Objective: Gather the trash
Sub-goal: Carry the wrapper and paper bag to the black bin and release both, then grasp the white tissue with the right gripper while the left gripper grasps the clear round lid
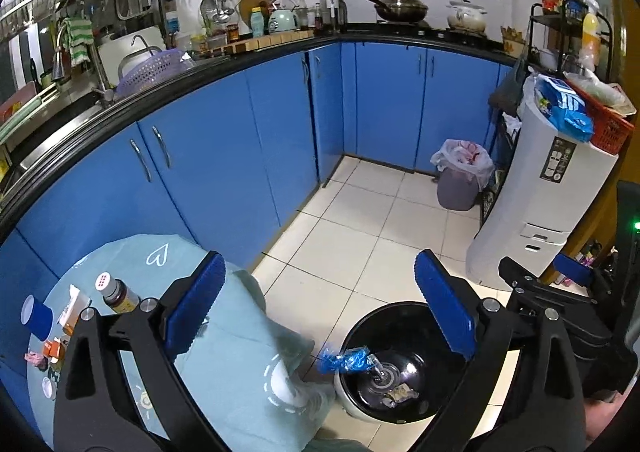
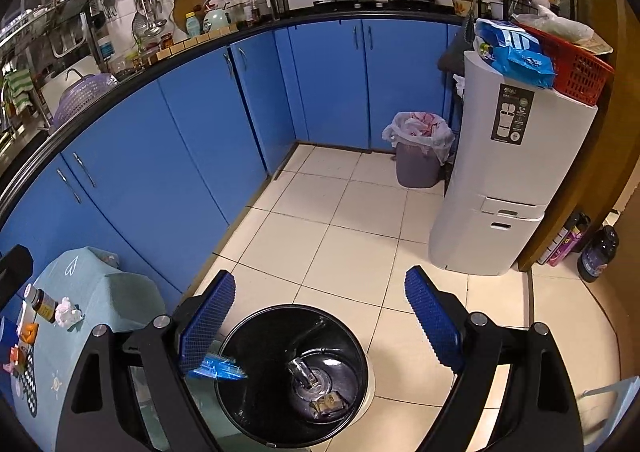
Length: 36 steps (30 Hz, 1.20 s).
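My left gripper (image 1: 320, 264) is open with nothing between its blue pads, above the floor between the table and a black-lined bin (image 1: 400, 316). A crumpled blue wrapper (image 1: 346, 360) hangs at the bin's left rim, clear of both pads. A beige scrap (image 1: 400, 398) lies in the bottom of the bin. My right gripper (image 2: 320, 276) is open and empty over the same bin (image 2: 260, 332), with the blue wrapper (image 2: 220, 368) just beyond its left pad. On the teal-clothed table (image 1: 224, 372) are a brown bottle (image 1: 120, 296), a blue cup (image 1: 38, 318), orange wrappers (image 1: 54, 350) and a white tissue (image 2: 68, 312).
Blue cabinets (image 1: 224, 172) run along the left and far side. A grey bin with a white liner (image 1: 460, 176) stands in the far corner beside a tall white appliance (image 1: 540, 204). Dark bottles (image 2: 600, 252) stand on the floor at right. Pale tiles (image 2: 340, 220) lie ahead.
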{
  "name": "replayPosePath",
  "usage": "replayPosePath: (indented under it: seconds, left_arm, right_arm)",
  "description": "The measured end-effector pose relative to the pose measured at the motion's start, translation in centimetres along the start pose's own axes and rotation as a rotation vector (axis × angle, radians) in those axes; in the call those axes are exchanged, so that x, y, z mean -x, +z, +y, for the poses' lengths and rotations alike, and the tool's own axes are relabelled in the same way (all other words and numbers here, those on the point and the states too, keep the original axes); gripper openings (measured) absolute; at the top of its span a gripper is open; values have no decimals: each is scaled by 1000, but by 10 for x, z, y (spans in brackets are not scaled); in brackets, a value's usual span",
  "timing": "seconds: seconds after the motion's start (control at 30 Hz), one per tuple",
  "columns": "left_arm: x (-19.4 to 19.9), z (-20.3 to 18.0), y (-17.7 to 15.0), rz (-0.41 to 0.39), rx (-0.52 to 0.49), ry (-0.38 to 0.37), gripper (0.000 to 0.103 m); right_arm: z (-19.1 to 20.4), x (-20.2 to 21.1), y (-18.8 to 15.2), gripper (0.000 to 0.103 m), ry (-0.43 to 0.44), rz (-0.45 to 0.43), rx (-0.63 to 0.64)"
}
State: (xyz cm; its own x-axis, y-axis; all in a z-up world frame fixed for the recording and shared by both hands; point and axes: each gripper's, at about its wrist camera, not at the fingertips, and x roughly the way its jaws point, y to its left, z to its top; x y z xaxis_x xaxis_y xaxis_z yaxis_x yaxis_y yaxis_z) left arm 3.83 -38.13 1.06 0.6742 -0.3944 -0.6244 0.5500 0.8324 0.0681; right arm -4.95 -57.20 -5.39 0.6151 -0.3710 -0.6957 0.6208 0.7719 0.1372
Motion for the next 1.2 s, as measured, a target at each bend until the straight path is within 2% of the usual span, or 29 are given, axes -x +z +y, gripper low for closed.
replayPosePath:
  seconds: [0.43,0.6,0.8,1.2]
  left_arm:
    - [4,31,-13,33,58,58,94]
    - [13,51,-22,32,86,97,94]
    - [25,96,-38,35,149,178,94]
    - [42,235,-100,103,344,378,94]
  right_arm:
    - [25,8,-4,85,43,1,30]
    - [49,13,-8,85,84,0,73]
    - [104,18,-17,85,174,7,173]
    - [234,13,-49,85,315,44,348]
